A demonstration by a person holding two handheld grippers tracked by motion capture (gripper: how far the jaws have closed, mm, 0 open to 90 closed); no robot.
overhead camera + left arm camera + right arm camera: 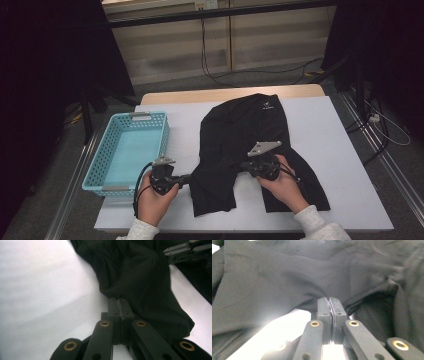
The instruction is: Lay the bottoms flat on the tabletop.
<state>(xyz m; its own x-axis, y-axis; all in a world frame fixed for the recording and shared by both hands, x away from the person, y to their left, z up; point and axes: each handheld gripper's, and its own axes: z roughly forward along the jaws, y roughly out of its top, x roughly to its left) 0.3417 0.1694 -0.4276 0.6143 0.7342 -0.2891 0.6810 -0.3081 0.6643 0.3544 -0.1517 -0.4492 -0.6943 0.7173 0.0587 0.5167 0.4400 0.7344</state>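
High view: black shorts lie spread on the white table, waistband toward the far edge, the two legs pointing at the near edge where the person stands. Long axis of the garment runs far-to-near, tilted a little toward the near right corner. Left gripper sits at the outer hem of the left leg, near the near-left part of the table, with the blue basket just beside it along the left edge. Right gripper sits at the crotch, between the two legs, so the pair bracket the left leg across its width. Left gripper view: jaws pressed together with a pinch of black cloth bunched at the tips, fabric trailing away to the upper right. Right gripper view: jaws likewise clenched, a fold of the shorts caught at the tips; a patch of white table shows beneath. Judgement: both hands grasp the same leg, one at each side, and the basket lies to the left of both. Left hand is the nearer to it. Any fold or lift would likely turn on carrying that leg across the garment's long axis.
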